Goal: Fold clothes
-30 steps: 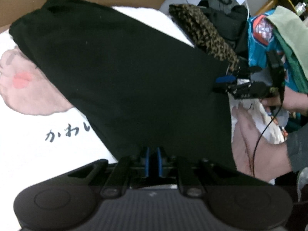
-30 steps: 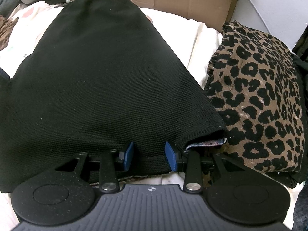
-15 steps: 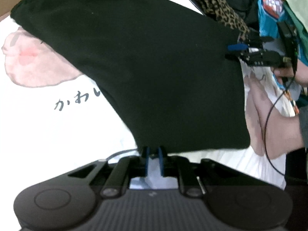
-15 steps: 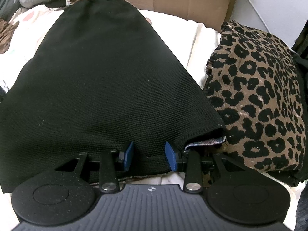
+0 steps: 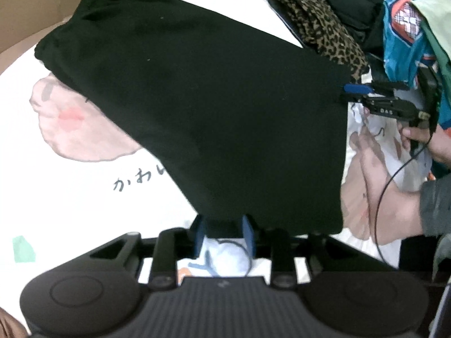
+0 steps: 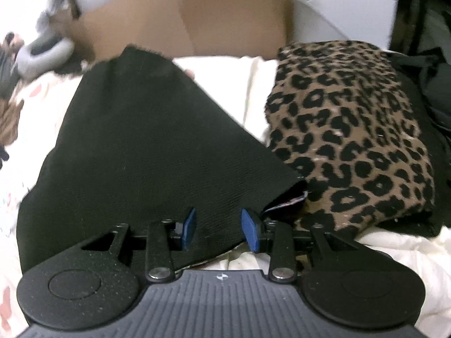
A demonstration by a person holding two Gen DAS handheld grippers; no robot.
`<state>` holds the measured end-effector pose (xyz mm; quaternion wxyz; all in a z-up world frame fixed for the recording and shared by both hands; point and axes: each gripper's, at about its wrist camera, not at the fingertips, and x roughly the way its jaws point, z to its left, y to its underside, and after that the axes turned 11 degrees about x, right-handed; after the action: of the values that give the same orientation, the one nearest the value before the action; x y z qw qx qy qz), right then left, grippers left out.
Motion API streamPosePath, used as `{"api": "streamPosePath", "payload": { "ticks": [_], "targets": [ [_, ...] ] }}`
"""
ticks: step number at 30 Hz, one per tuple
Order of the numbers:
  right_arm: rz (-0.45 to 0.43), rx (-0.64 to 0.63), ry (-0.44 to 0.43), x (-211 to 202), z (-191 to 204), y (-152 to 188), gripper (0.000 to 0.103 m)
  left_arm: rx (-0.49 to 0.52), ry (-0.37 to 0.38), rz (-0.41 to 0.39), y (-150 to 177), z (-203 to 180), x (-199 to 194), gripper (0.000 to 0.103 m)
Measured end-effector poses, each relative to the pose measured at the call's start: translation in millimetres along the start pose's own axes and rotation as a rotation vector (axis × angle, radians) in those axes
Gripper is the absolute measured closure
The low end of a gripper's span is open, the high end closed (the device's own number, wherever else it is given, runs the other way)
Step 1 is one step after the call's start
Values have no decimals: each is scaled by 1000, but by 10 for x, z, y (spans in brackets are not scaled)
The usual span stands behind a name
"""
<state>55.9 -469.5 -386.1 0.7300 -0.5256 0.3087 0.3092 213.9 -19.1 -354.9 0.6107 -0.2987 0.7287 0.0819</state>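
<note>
A black knit garment point(image 5: 211, 98) lies spread flat on the white printed bed sheet point(image 5: 84, 211). My left gripper point(image 5: 224, 235) hovers at the garment's near hem. Its jaws are opening, and the hem edge sits between the blue pads without being pinched. My right gripper point(image 6: 218, 226) stands at the garment's right corner, jaws parted. Black fabric point(image 6: 146, 146) lies between and under its pads, and I see no pinch. From the left wrist, the right gripper point(image 5: 352, 93) shows at the garment's right edge, held by a hand point(image 5: 422, 135).
A folded leopard-print garment point(image 6: 352, 140) lies right beside the black one. Behind both stands a cardboard sheet point(image 6: 211, 19). A heap of blue, green and black clothes point(image 5: 403, 36) fills the far right. A thin black cable point(image 5: 380, 197) hangs by the right hand.
My left gripper's pads, shut on the hem before, have parted, and the gripper has lifted back from the garment. The right gripper has shifted and rolled a little; its jaws stand as wide as before.
</note>
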Motion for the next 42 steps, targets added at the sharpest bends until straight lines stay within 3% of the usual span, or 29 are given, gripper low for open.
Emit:
{"api": "streamPosePath", "payload": {
  "ticks": [5,11,19,28,32,37,42],
  "targets": [
    [-70,139,-17,-82,-236,-76,61,-44,-8,-26,-159,-258,52,58],
    [-97,352,-53,-47,-540,-63,60,-180,-9,-88,-212,-445,169,58],
    [-92,441,-91,59,-649,6,60,-367,-12,-161,-132,-656,253,57],
    [-73,505,-112,131,-721,46,60,-751,62,-246,460,-882,626,58],
    [-56,517,-119,145,-757,69,60,-861,69,-275,722,-941,783,58],
    [-29,527,-109,157,-804,77,60,-922,78,-296,903,-1000,1039,58],
    [16,483,-97,27,-741,-37,60,-1069,144,-429,1152,-956,1160,55]
  ]
}}
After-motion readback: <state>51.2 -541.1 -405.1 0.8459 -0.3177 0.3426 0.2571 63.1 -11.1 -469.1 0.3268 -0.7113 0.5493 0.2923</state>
